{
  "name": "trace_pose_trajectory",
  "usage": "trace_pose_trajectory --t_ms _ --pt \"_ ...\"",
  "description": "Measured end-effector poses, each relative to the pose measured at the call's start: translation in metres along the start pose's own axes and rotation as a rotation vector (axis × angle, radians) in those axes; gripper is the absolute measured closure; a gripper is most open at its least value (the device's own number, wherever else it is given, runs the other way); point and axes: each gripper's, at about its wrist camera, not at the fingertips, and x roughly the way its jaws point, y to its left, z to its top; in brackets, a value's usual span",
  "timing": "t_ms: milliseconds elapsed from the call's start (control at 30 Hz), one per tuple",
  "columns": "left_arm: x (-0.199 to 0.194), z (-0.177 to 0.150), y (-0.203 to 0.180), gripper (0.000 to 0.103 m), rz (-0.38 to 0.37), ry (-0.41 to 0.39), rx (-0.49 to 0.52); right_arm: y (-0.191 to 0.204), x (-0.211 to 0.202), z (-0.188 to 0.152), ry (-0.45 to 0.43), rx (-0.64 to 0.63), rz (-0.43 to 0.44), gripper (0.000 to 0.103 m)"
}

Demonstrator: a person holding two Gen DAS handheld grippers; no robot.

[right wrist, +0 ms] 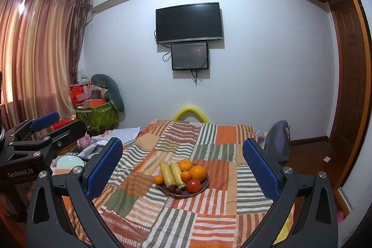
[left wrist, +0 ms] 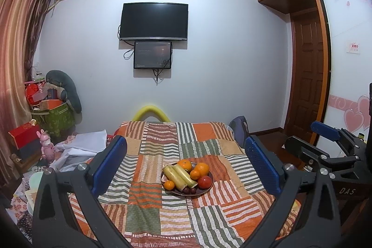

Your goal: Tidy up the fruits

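A dark plate (left wrist: 204, 191) (right wrist: 204, 185) sits in the middle of a table under a striped patchwork cloth (left wrist: 162, 213) (right wrist: 209, 213). On it lie several oranges (left wrist: 201, 168) (right wrist: 197, 172), two pale green-yellow stalks (left wrist: 177, 176) (right wrist: 172, 173), a red tomato (left wrist: 205, 181) (right wrist: 193, 185) and small dark fruits (left wrist: 188, 190) (right wrist: 174, 189). My left gripper (left wrist: 186, 169) is open and empty, held back from the plate. My right gripper (right wrist: 182, 170) is open and empty, also short of the plate. Each gripper shows at the edge of the other's view, the right gripper (left wrist: 330, 143) and the left gripper (right wrist: 41, 131).
A TV (left wrist: 153, 21) and a small screen (left wrist: 152, 55) hang on the far wall. Boxes, a green bin (left wrist: 54, 117) and cloths are piled at the left by the curtain. A yellow foam arch (left wrist: 151, 112) stands beyond the table. A dark bag (right wrist: 279, 138) and wooden door are right.
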Motion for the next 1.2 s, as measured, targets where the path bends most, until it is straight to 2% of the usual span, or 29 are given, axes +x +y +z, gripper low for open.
trace_pose_trajectory --t_ms 1200 --pt "-0.0015 -0.0015 -0.0035 0.000 -0.010 0.001 0.011 -0.0035 -0.0057 0.0036 -0.012 0.016 0.002 0.000"
